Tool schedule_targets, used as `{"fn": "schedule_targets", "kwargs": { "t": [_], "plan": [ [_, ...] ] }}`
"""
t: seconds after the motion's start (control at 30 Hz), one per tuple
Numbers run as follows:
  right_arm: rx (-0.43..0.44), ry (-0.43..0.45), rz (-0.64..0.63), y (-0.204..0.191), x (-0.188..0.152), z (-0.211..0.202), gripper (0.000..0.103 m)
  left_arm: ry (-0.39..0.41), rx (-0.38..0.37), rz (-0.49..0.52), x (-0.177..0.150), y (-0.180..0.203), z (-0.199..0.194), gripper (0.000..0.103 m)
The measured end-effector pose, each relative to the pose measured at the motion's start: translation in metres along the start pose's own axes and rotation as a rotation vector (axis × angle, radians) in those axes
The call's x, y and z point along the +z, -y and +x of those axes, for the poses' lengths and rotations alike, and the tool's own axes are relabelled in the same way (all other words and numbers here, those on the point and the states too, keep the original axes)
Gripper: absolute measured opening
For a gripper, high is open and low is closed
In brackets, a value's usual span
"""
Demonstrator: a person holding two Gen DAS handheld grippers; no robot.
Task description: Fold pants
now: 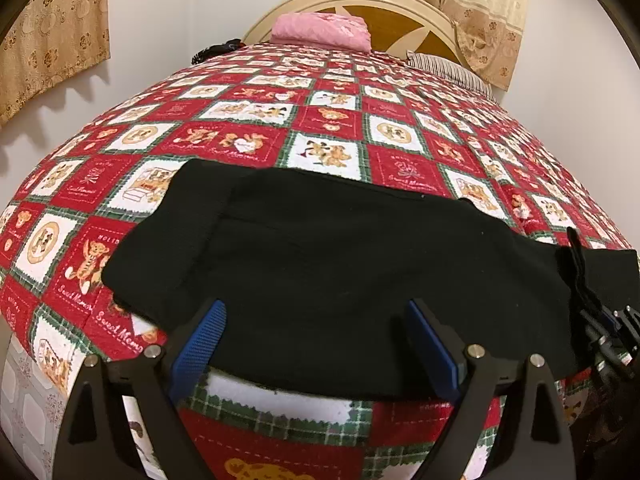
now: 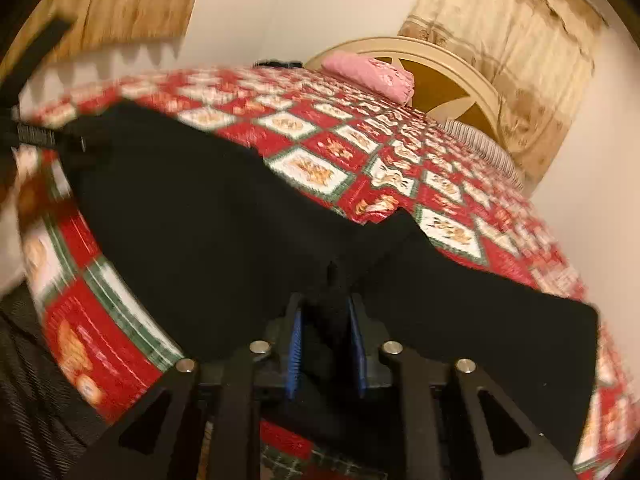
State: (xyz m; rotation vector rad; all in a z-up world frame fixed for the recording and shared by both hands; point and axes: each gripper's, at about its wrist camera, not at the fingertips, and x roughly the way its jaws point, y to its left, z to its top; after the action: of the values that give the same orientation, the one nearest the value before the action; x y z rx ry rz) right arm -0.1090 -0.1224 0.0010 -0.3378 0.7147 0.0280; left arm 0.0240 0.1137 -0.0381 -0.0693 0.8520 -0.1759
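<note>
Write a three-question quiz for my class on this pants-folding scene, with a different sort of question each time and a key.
1. True or false: the left claw is shut on the black pants.
2. What does the right claw pinch? A) the pink cloth B) the black pants C) the curtain
3. Fill in: the pants lie on a red patchwork ____.

Key: 1 false, its jaws stand wide open over the near edge. 2 B. 3 bedspread.

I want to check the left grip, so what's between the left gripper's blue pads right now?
In the left wrist view, the near edge of the black pants lies between the open left gripper pads; neither pad presses on it.
</note>
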Motion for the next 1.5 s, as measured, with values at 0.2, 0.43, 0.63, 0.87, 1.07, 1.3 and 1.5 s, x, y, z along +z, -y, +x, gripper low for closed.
{"fn": "schedule_targets", "kwargs": {
  "t": [0.2, 0.43, 0.63, 0.87, 1.07, 1.3, 1.5],
  "plan": [
    [0.055, 0.034, -0.008, -0.007, -0.006, -0.021, 0.015, -0.008, -0.005, -0.001, 0.000, 0.003, 0.002, 0.093],
    [0.098, 0.021, -0.009, -0.022, -0.011, -0.011, 0.062, -0.003, -0.014, 0.031, -0.002, 0.012, -0.003, 0.093],
    [0.154, 0.234, 0.277, 0.052, 0.001, -0.073, 0.062, 0.034, -0.043, 0.063, 0.003, 0.026, -0.011, 0.093],
    [-0.041, 0.131, 0.498, 0.161, -0.012, -0.054, 0.050, 0.046, -0.202, 0.200, 0.010, 0.099, -0.019, 0.093],
    [0.034, -0.027, 0.655, 0.191, -0.045, 0.014, 0.050, 0.057, -0.355, 0.306, 0.015, 0.179, -0.023, 0.093],
    [-0.002, 0.121, 0.634, 0.177, -0.040, -0.037, 0.050, 0.013, -0.358, 0.412, -0.006, 0.243, 0.001, 0.093],
    [-0.052, 0.075, 0.620, 0.152, -0.069, -0.059, 0.051, -0.054, -0.338, 0.381, -0.016, 0.236, 0.014, 0.094]
  ]
}}
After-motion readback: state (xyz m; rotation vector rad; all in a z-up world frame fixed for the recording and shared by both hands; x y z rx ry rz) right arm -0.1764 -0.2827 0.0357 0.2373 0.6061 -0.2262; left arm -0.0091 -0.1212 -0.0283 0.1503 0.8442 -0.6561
